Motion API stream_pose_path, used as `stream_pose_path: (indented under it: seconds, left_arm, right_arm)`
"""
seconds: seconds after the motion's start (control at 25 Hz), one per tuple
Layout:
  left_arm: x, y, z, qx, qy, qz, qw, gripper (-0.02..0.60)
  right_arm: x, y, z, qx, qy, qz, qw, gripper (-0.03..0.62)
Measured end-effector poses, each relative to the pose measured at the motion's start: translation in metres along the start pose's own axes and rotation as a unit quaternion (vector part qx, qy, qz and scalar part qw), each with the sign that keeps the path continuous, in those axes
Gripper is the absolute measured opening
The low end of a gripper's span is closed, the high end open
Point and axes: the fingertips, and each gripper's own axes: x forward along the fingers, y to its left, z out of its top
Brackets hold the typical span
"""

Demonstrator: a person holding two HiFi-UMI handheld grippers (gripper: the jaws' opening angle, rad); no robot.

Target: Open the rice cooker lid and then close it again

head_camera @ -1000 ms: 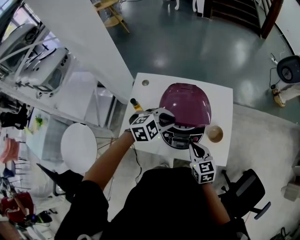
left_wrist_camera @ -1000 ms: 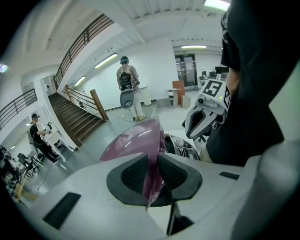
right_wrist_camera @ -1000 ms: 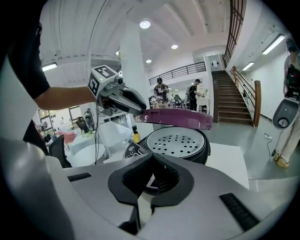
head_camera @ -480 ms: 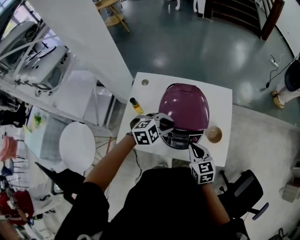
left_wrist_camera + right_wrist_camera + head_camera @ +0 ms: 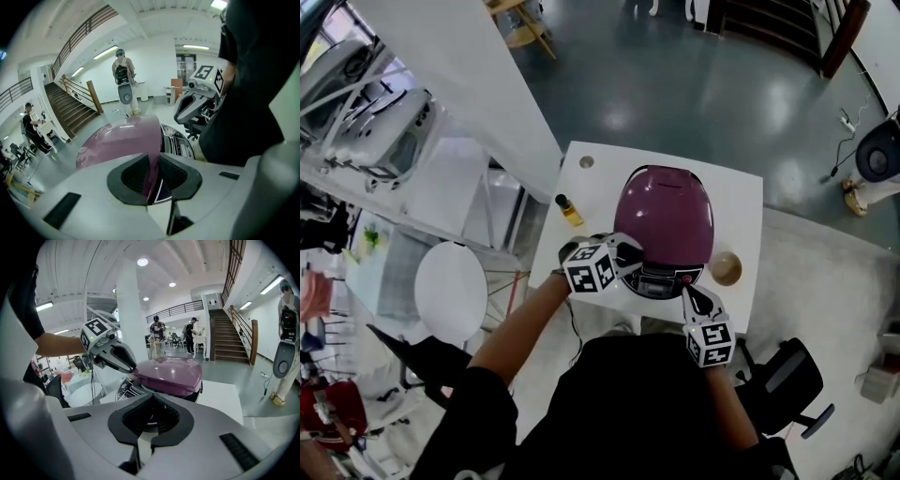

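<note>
We are pinching the front edge of the purple lid (image 5: 664, 214) with our left tool (image 5: 631, 255). The rice cooker (image 5: 662, 279) is standing on the white bench (image 5: 739, 202). Our right tool (image 5: 685, 293) is hovering just before it, pressed together and empty.

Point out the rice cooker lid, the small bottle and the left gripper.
rice cooker lid (image 5: 664, 211): head view, dome top.
small bottle (image 5: 571, 215): head view, yellow body.
left gripper (image 5: 633, 255): head view, between fingertips.
</note>
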Motion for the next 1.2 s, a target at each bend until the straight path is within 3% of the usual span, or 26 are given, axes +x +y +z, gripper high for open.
stream_pose_path:
  seconds: [0.6,0.84,1.2]
  left_arm:
    - [0.02,-0.009,-0.017,-0.003,0.032,-0.031,0.999,0.06]
    - [0.021,-0.008,-0.019,-0.019,0.031,-0.04,0.9985,0.057]
    - [0.022,-0.003,-0.018,-0.048,0.052,-0.081,0.9942,0.009]
  right_arm:
    - [0.008,-0.011,0.0,0.004,0.012,0.0,1.0,0.0]
    - [0.013,-0.016,0.001,0.005,0.016,0.002,1.0,0.0]
    - [0.019,-0.017,0.001,0.005,0.023,0.008,1.0,0.0]
